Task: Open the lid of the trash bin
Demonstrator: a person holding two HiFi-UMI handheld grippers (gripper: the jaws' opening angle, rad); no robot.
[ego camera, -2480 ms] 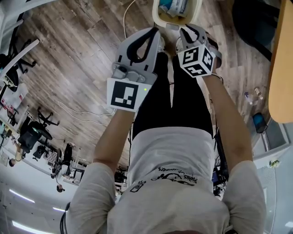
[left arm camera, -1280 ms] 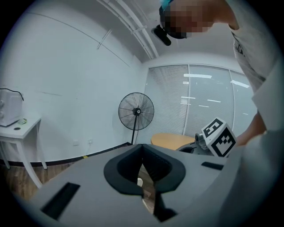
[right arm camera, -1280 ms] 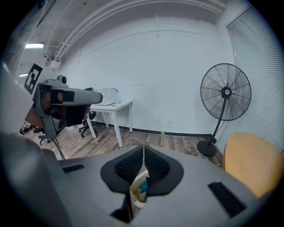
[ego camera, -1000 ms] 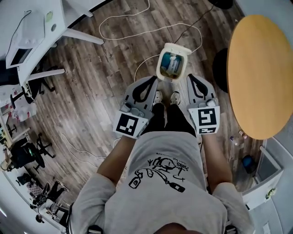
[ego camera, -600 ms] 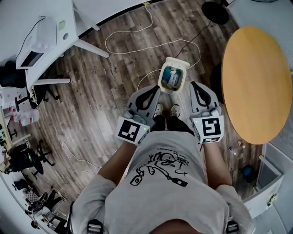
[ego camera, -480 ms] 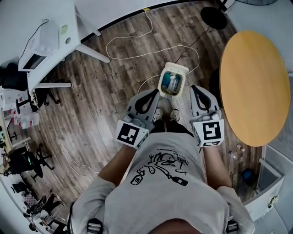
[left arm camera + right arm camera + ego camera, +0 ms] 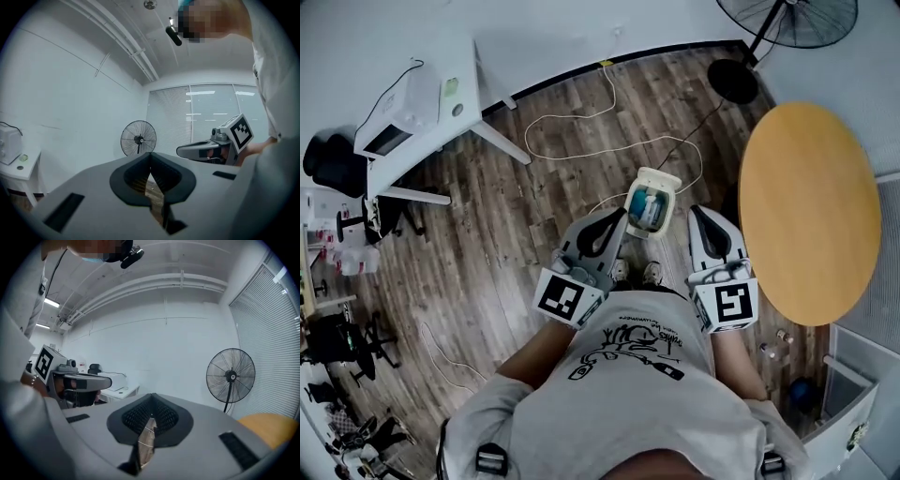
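Trash bin (image 7: 652,208) stands on the wood floor (image 7: 516,225) at 12 o'clock from the person's feet, contents exposed, so left gripper (image 7: 616,215) and right gripper (image 7: 696,213), both 2-jaw tools closed and empty, likely hang idle above it.

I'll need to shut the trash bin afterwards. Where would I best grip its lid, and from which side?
Grip the lid by its free edge, coming down from the near side over the trash bin: the bin stands open, contents showing, and the lid seems swung back at the far rim.
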